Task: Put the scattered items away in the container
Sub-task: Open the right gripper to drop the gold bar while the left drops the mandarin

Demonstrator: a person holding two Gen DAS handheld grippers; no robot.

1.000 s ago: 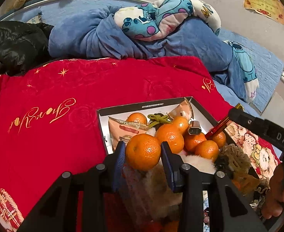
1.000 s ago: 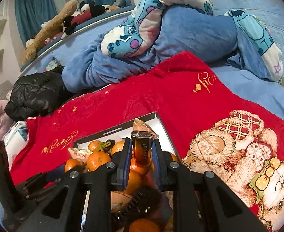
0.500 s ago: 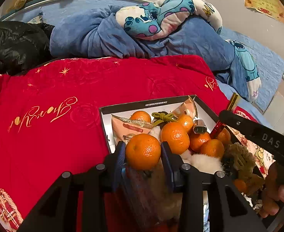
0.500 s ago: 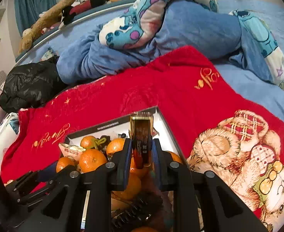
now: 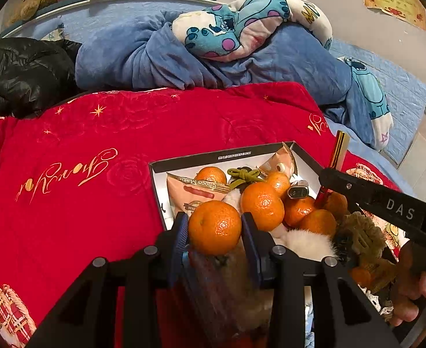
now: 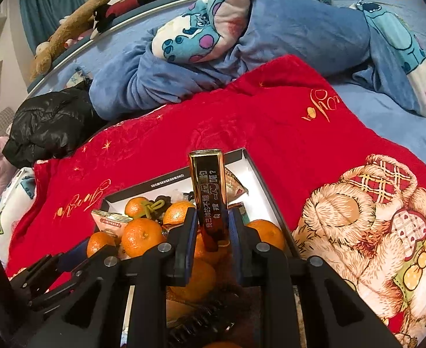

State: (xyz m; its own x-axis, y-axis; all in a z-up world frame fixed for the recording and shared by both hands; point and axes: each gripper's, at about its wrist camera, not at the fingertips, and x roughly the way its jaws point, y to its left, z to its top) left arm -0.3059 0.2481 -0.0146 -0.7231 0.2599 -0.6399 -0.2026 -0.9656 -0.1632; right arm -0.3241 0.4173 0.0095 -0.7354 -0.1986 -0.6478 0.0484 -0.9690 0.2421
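A bed is covered by a red blanket point(image 5: 103, 150), and on it is sitting a shallow black box point(image 5: 201, 156), already crowded with oranges, snack packets, a green knotted cord and something furry.

The left tongs point(image 5: 214, 229) are clenching an orange point(image 5: 214, 227) between blue-padded jaws, hovering over the near edge of the box. The right tongs point(image 6: 213, 226) are gripping a gold bar-shaped case point(image 6: 210, 200), standing nearly upright with printed characters on its face, over the middle of the box. In the left view the same case point(image 5: 336, 156) is showing over the right side of the box, with the person's hand point(image 5: 416, 284) beneath the handle.

Judging from this, both items are waiting to be released into the box. Risks seem to be these: the box is piled high, so the round orange may be rolling off the heap and over the low wall onto the blanket. The glossy case, held only by its lower end, may be slipping or tipping sideways. The two tongs are working near each other and could be colliding.
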